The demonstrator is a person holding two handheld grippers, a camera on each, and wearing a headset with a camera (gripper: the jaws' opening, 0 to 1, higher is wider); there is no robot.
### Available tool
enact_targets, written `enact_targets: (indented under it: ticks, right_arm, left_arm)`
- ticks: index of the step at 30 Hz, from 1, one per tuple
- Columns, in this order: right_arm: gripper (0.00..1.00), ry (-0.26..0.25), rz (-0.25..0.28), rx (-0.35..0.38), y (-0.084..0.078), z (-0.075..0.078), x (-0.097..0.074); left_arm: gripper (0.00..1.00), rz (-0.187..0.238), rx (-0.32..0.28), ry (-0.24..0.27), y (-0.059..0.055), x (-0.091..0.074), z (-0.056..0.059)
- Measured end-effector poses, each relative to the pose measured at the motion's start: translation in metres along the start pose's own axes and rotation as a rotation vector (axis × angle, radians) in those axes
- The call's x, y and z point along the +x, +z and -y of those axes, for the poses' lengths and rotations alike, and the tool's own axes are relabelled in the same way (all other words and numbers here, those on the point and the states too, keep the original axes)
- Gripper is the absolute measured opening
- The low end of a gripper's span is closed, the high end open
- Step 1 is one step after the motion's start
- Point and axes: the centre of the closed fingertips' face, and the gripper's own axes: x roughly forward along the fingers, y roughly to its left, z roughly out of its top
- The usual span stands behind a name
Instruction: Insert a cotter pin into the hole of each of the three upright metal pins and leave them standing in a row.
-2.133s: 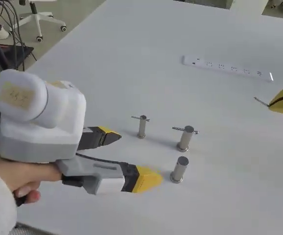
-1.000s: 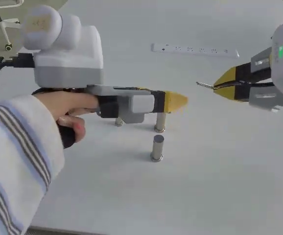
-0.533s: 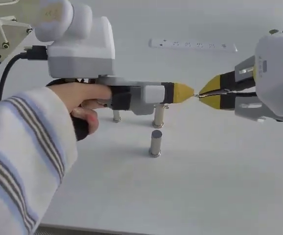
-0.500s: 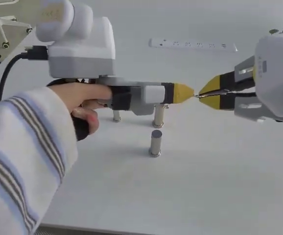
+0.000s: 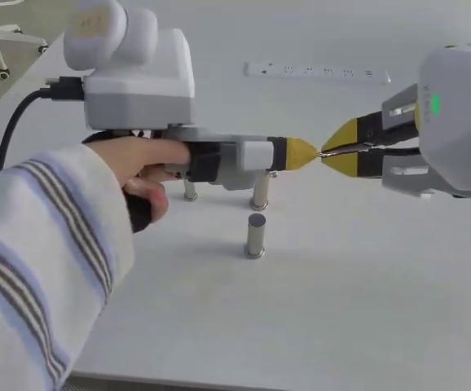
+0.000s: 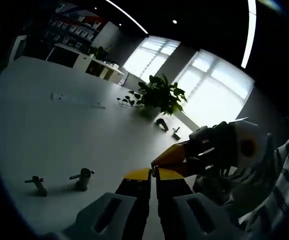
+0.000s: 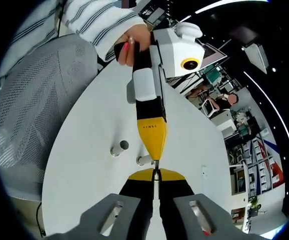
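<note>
Right gripper [image 5: 331,152] holding cotter pin [image 7: 155,170], white table [image 5: 341,309], plant [image 6: 159,97]

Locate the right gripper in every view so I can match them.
Head view: right gripper in the right half, aimed left.
Left gripper view: right gripper right of centre.
Right gripper view: right gripper at bottom centre.
Shared landmark: the left gripper, tip to tip with it across the cotter pin.

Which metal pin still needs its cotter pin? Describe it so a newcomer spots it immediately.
On the white table, three upright metal pins stand by the left gripper, nearer the person than the power strip. Take the front pin, alone in the foreground. Its top is bare, while the two pins behind each carry a cotter pin crosswise.
</note>
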Motion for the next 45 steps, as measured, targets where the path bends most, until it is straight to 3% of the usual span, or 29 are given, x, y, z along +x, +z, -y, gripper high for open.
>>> enact_targets:
  ticks: [10, 16, 19, 24, 32, 35, 39, 45]
  right_arm:
    - [0.00, 0.010, 0.008, -0.002, 0.005, -0.003, 0.003]
    - [0.00, 0.013, 0.010, -0.005, 0.006, -0.004, 0.004]
    - [0.00, 0.019, 0.010, -0.007, 0.006, -0.006, 0.005]
    - [0.00, 0.025, 0.010, -0.011, 0.006, -0.008, 0.009]
    - [0.00, 0.026, 0.015, -0.026, 0.006, -0.010, 0.012]
    - [0.12, 0.032, 0.011, -0.002, 0.003, -0.011, 0.013]
    - [0.12, 0.054, -0.013, 0.047, -0.006, -0.013, 0.013]
    - [0.16, 0.130, -0.043, 0.181, -0.020, -0.026, 0.021]
  left_arm:
    - [0.00, -0.012, 0.003, -0.004, -0.004, -0.003, -0.002]
    - [0.00, -0.012, -0.031, -0.002, -0.006, -0.005, -0.003]
    - [0.00, -0.032, -0.060, 0.003, -0.009, -0.007, -0.003]
    - [0.00, -0.035, -0.067, 0.020, -0.010, -0.009, -0.007]
    - [0.00, -0.041, -0.033, 0.033, -0.011, -0.014, -0.009]
    - [0.00, -0.049, -0.006, 0.032, -0.013, -0.018, -0.007]
    - [0.00, -0.070, 0.039, 0.043, -0.018, -0.025, -0.010]
    - [0.00, -0.095, 0.110, 0.050, -0.025, -0.033, -0.014]
